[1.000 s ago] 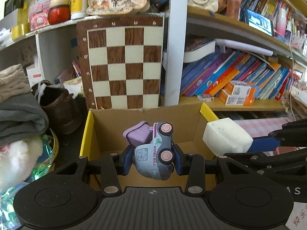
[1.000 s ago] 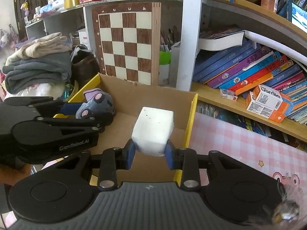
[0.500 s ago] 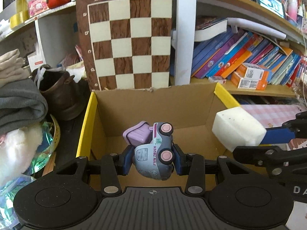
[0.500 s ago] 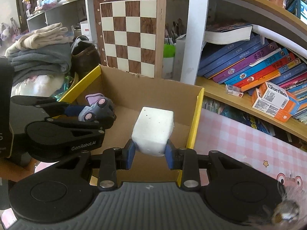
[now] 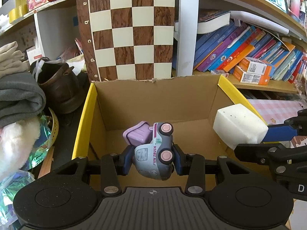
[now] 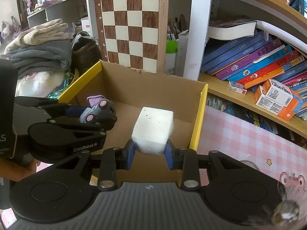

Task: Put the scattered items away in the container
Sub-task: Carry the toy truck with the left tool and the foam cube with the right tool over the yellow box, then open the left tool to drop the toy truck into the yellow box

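Currently both grippers are loaded and over the cardboard box [image 5: 157, 103]. Left gripper [image 5: 152, 160] has its fingers clamped on a grey toy truck [image 5: 155, 151], which is tipped on its side with pink wheels facing right and a purple bin at the back, held above the box floor on the left side. Right gripper [image 6: 150, 153] has its fingers pinched on a white foam block [image 6: 153, 128], held inside the box near the yellow right wall. Chessboard [image 5: 130, 30] stands upright just behind the box. Brown shoe [image 5: 57, 84] and folded clothes [image 5: 17, 88] sit to the left of it.
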Demonstrator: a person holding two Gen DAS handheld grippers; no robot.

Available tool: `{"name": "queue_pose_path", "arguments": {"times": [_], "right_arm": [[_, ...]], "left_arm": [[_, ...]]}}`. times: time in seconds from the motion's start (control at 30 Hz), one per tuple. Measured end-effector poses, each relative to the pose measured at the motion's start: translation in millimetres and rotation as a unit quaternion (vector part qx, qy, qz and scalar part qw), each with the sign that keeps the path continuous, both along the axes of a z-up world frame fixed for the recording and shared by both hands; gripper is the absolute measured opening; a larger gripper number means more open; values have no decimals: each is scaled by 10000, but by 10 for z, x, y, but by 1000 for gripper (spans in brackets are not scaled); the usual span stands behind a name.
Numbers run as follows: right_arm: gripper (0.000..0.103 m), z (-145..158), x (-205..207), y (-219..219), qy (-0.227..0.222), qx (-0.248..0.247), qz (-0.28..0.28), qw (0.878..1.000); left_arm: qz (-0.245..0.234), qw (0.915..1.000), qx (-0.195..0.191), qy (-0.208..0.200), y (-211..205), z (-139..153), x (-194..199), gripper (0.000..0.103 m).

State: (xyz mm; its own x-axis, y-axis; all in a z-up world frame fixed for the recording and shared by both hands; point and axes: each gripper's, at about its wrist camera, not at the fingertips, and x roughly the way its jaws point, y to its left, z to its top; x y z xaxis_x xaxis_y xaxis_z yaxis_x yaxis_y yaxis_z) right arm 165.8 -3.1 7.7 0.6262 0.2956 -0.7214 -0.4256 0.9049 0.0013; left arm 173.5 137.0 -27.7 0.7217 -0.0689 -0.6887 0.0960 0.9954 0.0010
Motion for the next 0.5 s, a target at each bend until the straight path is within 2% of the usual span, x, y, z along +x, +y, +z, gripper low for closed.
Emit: {"name": "queue_pose_path", "arguments": {"times": [0.5], "right_arm": [[31,-22,22,76,27,-8,106,9999]], "left_arm": [[-9,9997,-107,210,12,-110,0,42]]}}
